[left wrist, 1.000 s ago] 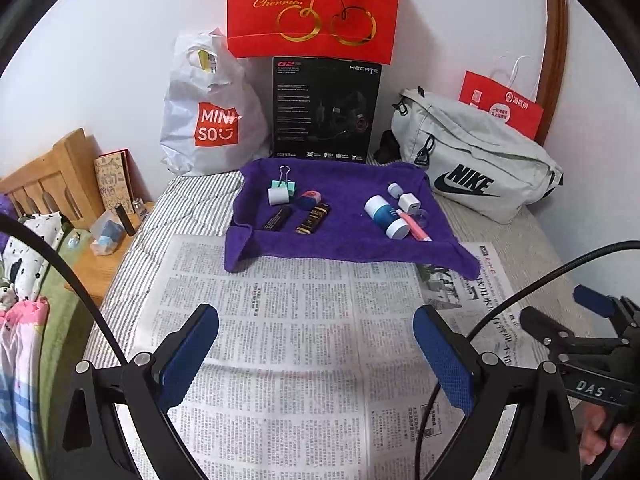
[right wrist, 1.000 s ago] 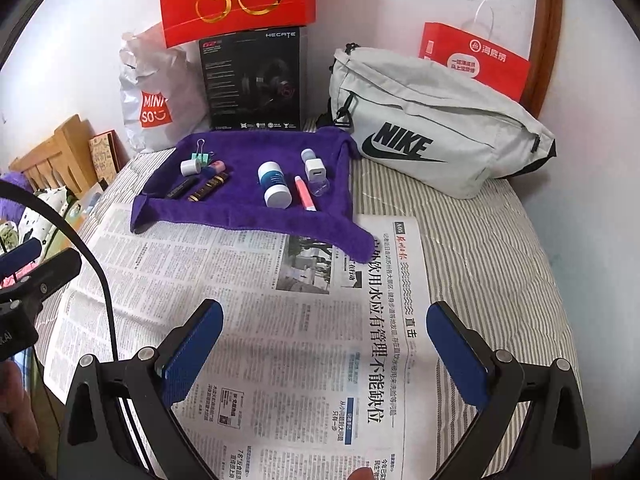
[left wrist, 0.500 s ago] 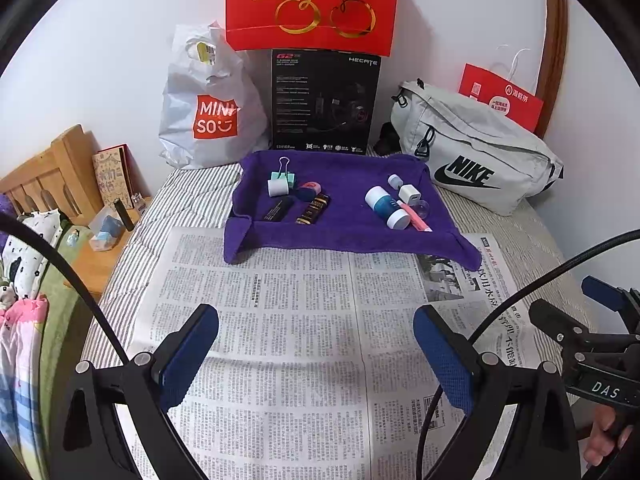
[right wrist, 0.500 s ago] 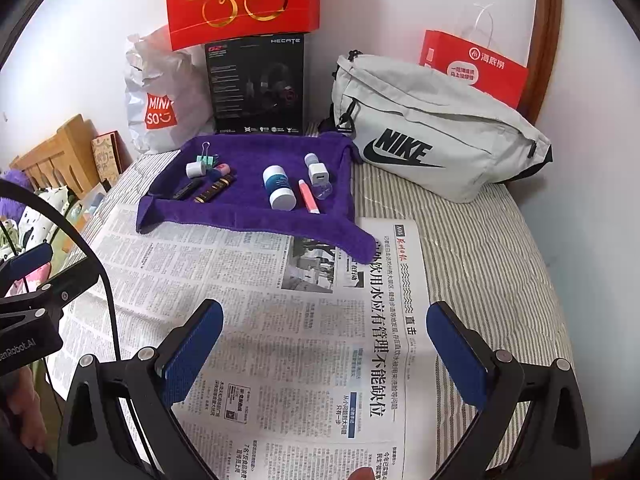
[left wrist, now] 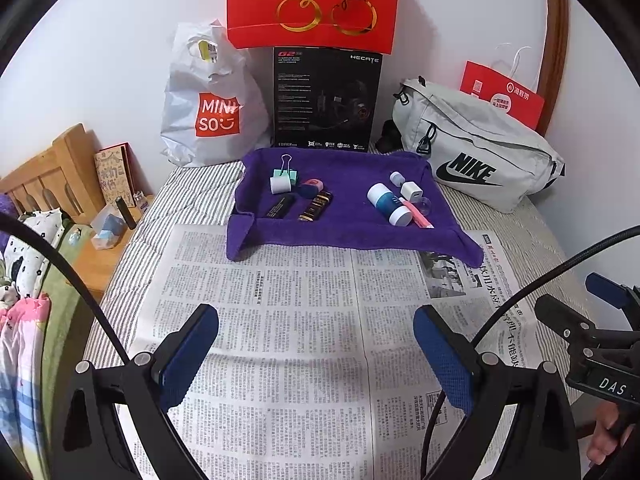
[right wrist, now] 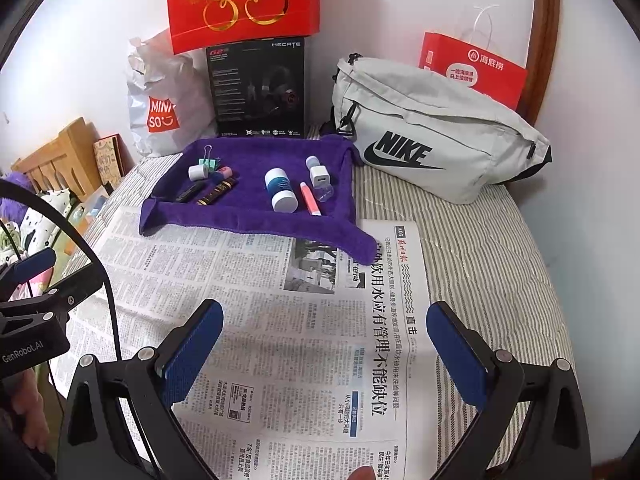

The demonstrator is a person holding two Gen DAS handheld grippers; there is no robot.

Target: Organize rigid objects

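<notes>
A purple towel point(left wrist: 344, 232) point(right wrist: 248, 216) lies at the far end of the newspaper point(left wrist: 304, 340) point(right wrist: 280, 320). On it lie a green binder clip point(left wrist: 285, 174), a small white roll point(left wrist: 280, 185), two dark tubes point(left wrist: 280, 206) point(left wrist: 316, 206), a blue-and-white bottle point(left wrist: 390, 204) point(right wrist: 281, 190), a white charger cube point(left wrist: 412, 191) point(right wrist: 319, 175) and a pink pen point(left wrist: 418, 216) point(right wrist: 310, 198). My left gripper point(left wrist: 316, 354) is open and empty over the newspaper. My right gripper point(right wrist: 325, 354) is open and empty too, well short of the towel.
Behind the towel stand a white Miniso bag point(left wrist: 208, 116), a black headset box point(left wrist: 326, 98) and a red gift bag point(left wrist: 312, 0). A grey Nike bag point(left wrist: 476, 160) point(right wrist: 432, 140) lies at the right. A wooden headboard point(left wrist: 48, 176) and bedside clutter are at the left.
Both grippers have pulled back slightly from the towel and risen a little; the view has tilted up. Both stay open and empty. The objects have not moved.
</notes>
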